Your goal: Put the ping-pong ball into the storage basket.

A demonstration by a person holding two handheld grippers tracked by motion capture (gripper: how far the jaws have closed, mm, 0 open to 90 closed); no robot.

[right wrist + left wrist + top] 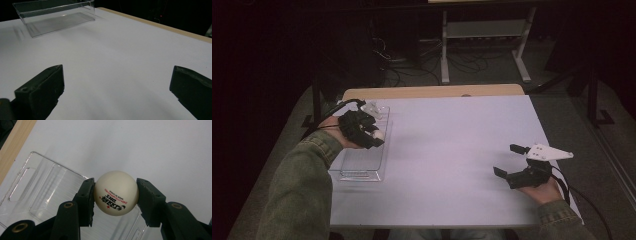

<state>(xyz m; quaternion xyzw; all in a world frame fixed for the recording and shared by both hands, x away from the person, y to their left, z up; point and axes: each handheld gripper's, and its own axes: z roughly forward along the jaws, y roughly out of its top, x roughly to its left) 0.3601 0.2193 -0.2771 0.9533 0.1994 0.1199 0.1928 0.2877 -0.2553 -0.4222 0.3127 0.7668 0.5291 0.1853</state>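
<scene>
My left gripper [377, 136] is shut on a white ping-pong ball [116, 193] with red and black print. It holds the ball over the right rim of a clear plastic tray [359, 162] at the table's left side. The ball [378, 134] shows as a small white spot at the jaw tips. The tray [37, 190] lies below and to the left in the left gripper view, with nothing visible inside it. My right gripper [507, 160] rests low at the table's right front, open, with nothing between its jaws. The tray [55, 15] stands far off in the right gripper view.
The table [452, 130] carries a white sheet, with a wooden edge [432, 91] at the back. Behind it stand a white-legged desk frame [484, 40] and loose cables on the floor. The room around is dark.
</scene>
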